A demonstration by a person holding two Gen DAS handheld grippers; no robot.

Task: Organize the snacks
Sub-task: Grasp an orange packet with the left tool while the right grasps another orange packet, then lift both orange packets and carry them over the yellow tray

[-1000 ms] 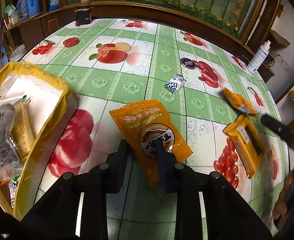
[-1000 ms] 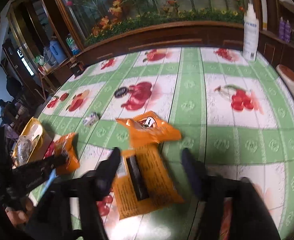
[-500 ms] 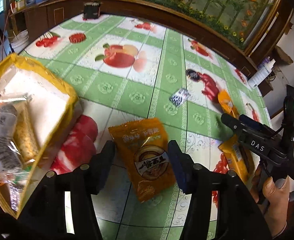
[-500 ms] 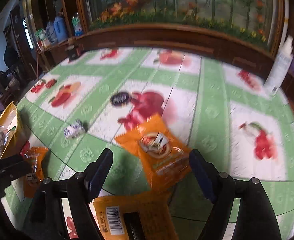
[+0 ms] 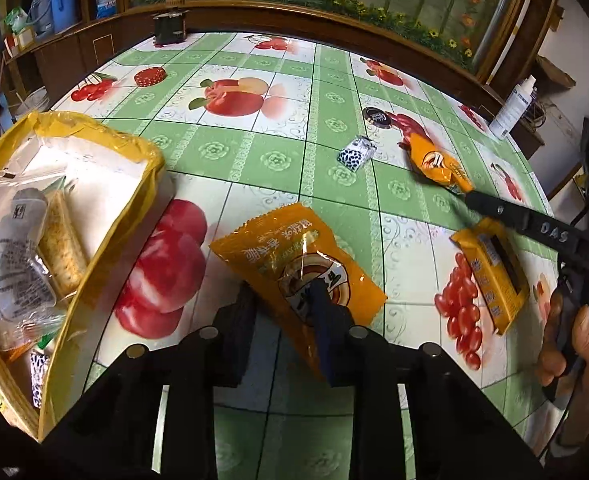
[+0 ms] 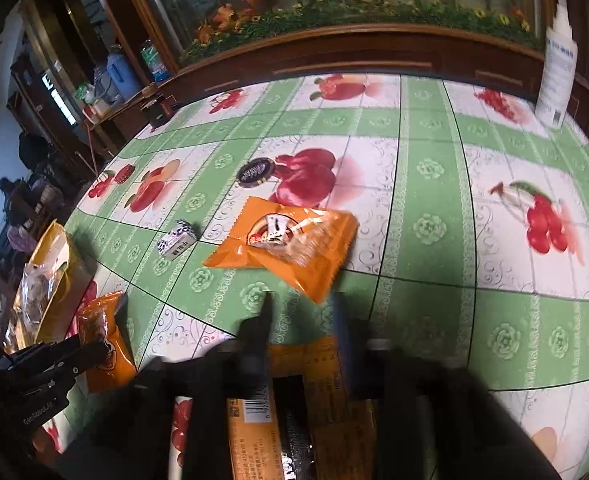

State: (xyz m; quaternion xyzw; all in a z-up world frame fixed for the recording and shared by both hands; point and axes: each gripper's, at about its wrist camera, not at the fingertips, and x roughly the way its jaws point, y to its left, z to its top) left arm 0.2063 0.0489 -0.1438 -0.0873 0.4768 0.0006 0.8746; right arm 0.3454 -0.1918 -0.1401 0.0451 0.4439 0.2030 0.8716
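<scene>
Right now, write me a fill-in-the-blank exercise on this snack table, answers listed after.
1. The yellow bag of wrapped snacks sits to the ___ of the left gripper.
2. The orange snack packet between that gripper's jaws lies over a green tablecloth printed with ___.
3. The white bottle at the table's far edge stands ___.
4. The small box is patterned black and ___.

Answers: left; fruit; upright; white

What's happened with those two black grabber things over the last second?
The left gripper opened, then closed its fingers on the orange snack packet. The right gripper narrowed while nearing another orange packet, not yet holding it. The yellow bag and small box stayed put.
</scene>
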